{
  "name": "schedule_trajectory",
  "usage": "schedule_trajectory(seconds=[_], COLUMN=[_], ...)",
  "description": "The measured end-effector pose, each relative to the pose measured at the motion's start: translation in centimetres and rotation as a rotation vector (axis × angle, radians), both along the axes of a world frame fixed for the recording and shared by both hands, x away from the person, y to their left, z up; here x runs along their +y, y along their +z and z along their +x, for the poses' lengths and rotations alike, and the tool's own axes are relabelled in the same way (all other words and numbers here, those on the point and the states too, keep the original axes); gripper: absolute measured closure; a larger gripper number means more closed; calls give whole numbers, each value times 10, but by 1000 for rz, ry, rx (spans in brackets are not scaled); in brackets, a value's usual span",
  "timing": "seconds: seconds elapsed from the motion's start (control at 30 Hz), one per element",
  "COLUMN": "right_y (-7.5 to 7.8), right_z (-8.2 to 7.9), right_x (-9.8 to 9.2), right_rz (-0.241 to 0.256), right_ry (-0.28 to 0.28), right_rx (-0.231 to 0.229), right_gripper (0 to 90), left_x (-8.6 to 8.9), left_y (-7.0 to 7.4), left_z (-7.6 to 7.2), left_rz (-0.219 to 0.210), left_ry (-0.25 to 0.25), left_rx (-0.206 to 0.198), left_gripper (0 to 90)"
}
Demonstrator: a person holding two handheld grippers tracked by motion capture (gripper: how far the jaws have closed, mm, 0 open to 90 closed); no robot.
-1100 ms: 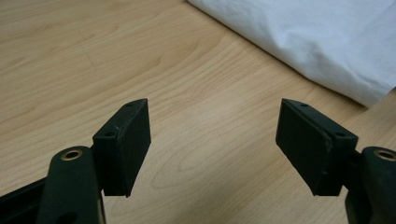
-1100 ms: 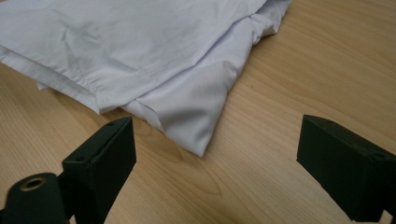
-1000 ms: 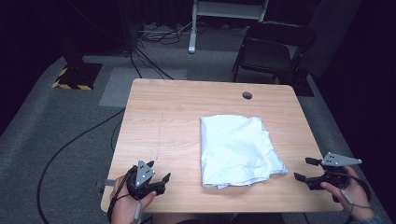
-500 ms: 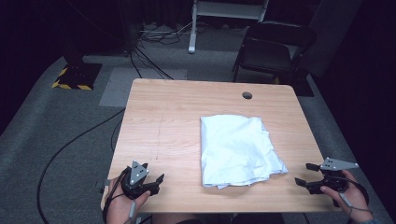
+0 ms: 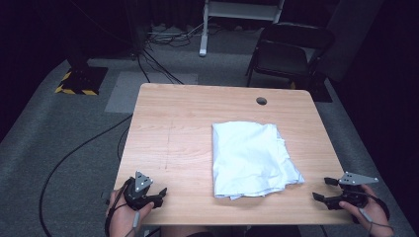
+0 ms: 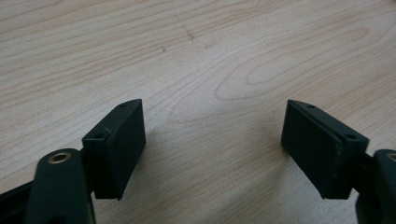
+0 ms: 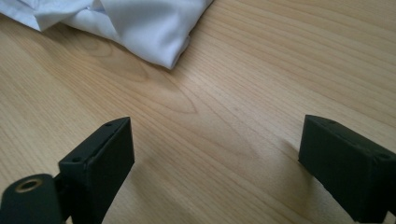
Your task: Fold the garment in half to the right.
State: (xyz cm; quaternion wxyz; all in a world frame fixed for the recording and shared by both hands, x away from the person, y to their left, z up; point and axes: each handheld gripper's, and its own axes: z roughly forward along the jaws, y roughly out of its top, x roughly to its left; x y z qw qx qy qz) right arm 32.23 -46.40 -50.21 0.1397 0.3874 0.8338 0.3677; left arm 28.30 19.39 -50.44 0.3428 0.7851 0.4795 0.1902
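Observation:
A white cloth point(image 5: 249, 155), loosely folded, lies on the right half of the wooden table point(image 5: 173, 128). My left gripper point(image 5: 159, 196) rests at the near left corner, far from the cloth, jaws open over bare wood point(image 6: 215, 140). At the near right corner my right gripper point(image 5: 322, 189) is open and empty just off the cloth's near right corner. In the right gripper view point(image 7: 215, 163) the folded edge of the cloth point(image 7: 130, 23) lies ahead and to the left, apart from the jaws.
A cable hole point(image 5: 261, 101) sits near the table's far right edge. A black chair point(image 5: 286, 49) stands behind the table. Cables point(image 5: 79, 148) run over the grey floor on the left, near a hazard-striped base point(image 5: 76, 90).
Both grippers have drifted a little toward the near edge of the table. The cloth has not moved.

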Motion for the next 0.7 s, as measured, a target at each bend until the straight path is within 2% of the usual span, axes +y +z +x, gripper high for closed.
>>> schedule_trajectory(seconds=[0.1,0.17,0.7], right_y=[-3,-3,-3], right_z=[-1,-1,0], right_x=[-1,-2,-2], right_rz=[-38,-41,-40], right_ry=[21,36,47], right_rx=[-34,-32,-28], right_gripper=[71,61,49], left_x=[-1,-2,-2], left_y=[0,0,0], left_z=[0,0,0], left_rz=[6,21,22], left_ry=[3,10,13], left_rx=[-1,-1,2], left_gripper=[203,198,181])
